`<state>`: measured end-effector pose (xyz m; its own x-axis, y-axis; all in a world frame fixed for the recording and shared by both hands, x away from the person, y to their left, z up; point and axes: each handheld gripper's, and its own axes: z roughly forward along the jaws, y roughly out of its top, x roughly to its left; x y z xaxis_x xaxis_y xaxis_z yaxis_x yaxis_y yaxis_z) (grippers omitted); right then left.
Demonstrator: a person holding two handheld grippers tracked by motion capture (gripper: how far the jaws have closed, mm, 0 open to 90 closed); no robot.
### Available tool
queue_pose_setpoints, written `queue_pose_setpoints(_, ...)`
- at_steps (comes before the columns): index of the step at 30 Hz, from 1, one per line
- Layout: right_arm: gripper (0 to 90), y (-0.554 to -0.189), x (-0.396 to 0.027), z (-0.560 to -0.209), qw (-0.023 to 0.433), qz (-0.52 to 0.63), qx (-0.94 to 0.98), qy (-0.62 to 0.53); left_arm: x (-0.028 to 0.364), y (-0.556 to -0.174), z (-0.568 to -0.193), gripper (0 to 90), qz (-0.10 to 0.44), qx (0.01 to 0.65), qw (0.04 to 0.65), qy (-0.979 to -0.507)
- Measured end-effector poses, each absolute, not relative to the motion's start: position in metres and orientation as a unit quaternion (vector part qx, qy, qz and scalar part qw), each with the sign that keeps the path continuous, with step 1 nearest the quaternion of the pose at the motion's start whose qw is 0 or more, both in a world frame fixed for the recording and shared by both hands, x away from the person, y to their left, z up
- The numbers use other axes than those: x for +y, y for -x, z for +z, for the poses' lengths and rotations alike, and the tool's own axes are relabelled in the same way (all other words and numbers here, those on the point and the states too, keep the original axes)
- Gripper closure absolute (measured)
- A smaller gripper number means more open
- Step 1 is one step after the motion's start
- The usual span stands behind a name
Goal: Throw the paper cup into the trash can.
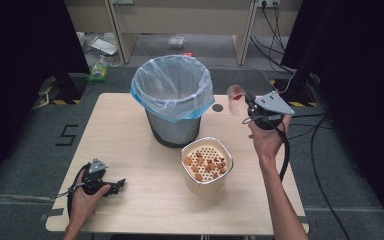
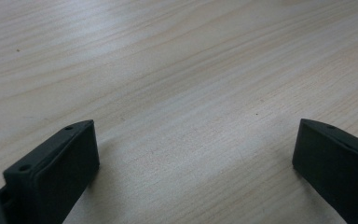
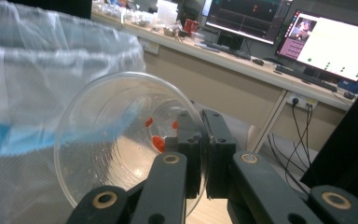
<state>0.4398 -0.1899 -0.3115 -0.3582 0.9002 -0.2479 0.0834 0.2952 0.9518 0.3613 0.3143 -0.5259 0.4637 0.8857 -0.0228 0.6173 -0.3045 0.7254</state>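
Jaws of the right gripper [image 1: 246,107] are pinched together on the rim of a clear plastic cup [image 1: 236,99], one jaw inside the wall and one outside, as the right gripper view shows, where the right gripper [image 3: 204,154] clamps the thin wall of the clear plastic cup [image 3: 121,140]. The cup is held in the air above the table's far right corner, tipped on its side with its mouth turned toward the bin [image 1: 174,100], just beside the bin's rim but not touching it. A few red bits [image 3: 157,142] cling to the inside of the cup near its bottom. The bin, lined with a pale bag with a blue hem, stands at the middle of the table's [image 1: 130,125] far edge. Near the middle of the table, in front of the bin, stands a cream container [image 1: 206,167] whose perforated insert carries brown pieces [image 1: 207,164]. At the near left corner the left gripper [image 1: 119,185] rests low on the wood in the person's left hand [image 1: 85,197]; its jaws stand wide apart with nothing between them, only bare tabletop [image 2: 182,93].
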Motion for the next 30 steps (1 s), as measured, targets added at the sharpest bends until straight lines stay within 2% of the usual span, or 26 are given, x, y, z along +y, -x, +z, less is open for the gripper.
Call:
queue_pose_setpoints(17,87.1,-0.467,-0.174,-0.262,0.447,0.46,0.681,-0.354,0.314,-0.361,-0.526,0.0,0.197,0.479,0.344,-0.783)
queue_pose_setpoints(30,87.0,-0.483,-0.119,-0.227,0.44,0.467,0.7,-0.313,0.314,-0.361,-0.526,0.0,0.198,0.479,0.343,-0.784)
